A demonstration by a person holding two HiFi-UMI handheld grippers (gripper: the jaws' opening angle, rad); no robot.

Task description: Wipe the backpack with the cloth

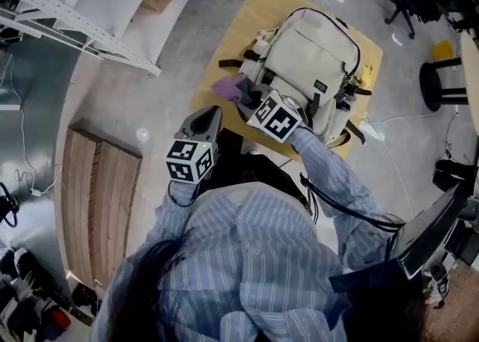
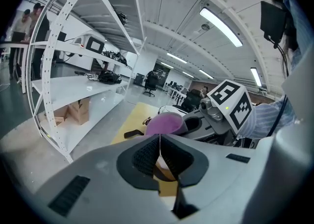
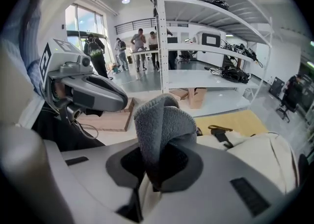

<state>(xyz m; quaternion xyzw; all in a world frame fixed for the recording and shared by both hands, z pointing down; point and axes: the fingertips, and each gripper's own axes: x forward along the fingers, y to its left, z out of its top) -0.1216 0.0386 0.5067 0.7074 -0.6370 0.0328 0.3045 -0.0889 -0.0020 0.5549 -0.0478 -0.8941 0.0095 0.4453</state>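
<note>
Right gripper view has my right tongs (image 3: 158, 166) clamped on the bunched cloth (image 3: 164, 122); my left tongs (image 2: 159, 152) are pressed together, empty. The backpack (image 1: 314, 56) lies face-up on the yellow mat (image 1: 247, 26), upper middle of the head view, long axis running top centre to lower right, its top probably farthest. I'd press the cloth flat and stroke along that axis.
</note>
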